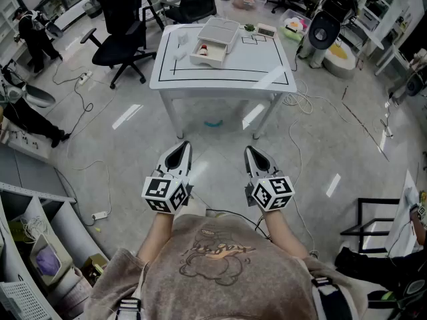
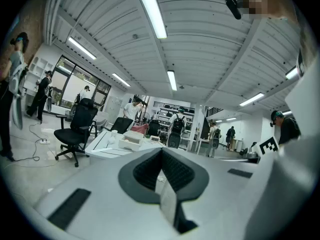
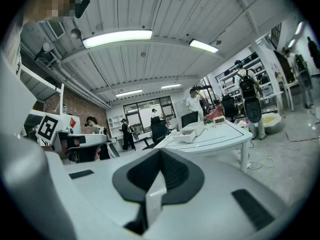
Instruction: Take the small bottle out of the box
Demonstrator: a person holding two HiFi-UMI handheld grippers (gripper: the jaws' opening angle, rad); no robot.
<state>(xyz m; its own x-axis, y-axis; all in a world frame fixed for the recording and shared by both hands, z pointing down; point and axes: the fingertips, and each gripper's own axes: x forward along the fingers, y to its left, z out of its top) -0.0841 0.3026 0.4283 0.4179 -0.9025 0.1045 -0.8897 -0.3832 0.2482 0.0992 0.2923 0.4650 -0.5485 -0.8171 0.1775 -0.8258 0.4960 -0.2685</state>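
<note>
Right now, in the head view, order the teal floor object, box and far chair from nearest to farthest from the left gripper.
1. Teal object, on the floor by the table's front legs.
2. Box, on the table top.
3. Chair, beyond the table's far edge.

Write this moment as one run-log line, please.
stage: task not begun | left gripper: shut, empty | right gripper: shut, empty | box: open, on white table ahead, beyond both grippers

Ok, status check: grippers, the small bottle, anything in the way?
Left gripper shut, empty; right gripper shut, empty. Both well short of the table. On it, small bottle in the open drawer of the box. Only floor between.
</note>
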